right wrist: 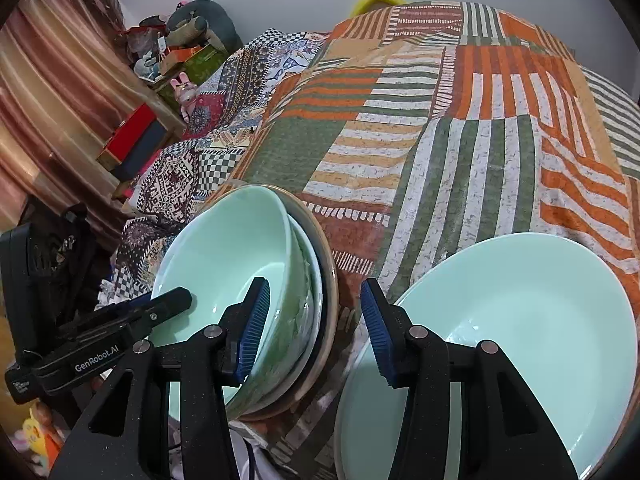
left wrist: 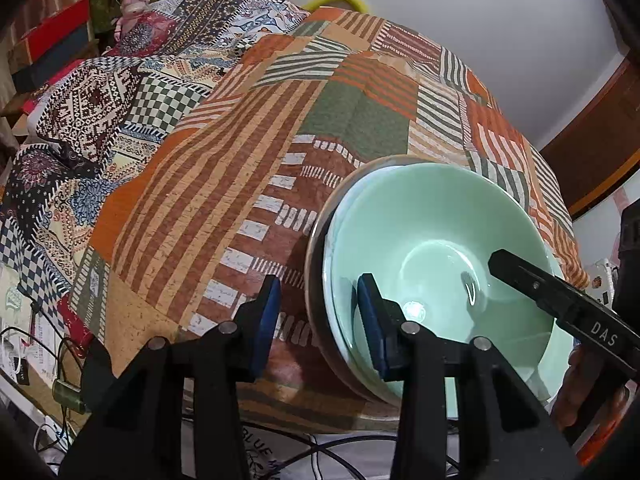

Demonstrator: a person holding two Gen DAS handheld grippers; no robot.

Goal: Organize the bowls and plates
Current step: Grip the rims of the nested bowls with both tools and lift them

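Note:
A pale green bowl (left wrist: pixel 436 264) sits in a stack on a white dish and a brown-rimmed plate (left wrist: pixel 316 280) on the patchwork cloth. My left gripper (left wrist: pixel 318 316) is open, its jaws straddling the left rim of the stack. My right gripper (right wrist: pixel 316 324) is open, its jaws straddling the right rim of the same bowl (right wrist: pixel 224 256); one of its fingers (left wrist: pixel 560 300) shows over the bowl in the left wrist view. A second pale green plate (right wrist: pixel 520 320) lies to the right of the stack, under my right finger.
The patchwork cloth (right wrist: pixel 440 140) covers the table, with a second patterned cloth (left wrist: pixel 100 120) to the left. Boxes and toys (right wrist: pixel 160 80) stand on a shelf at far left. Cables (left wrist: pixel 40 360) hang below the front edge.

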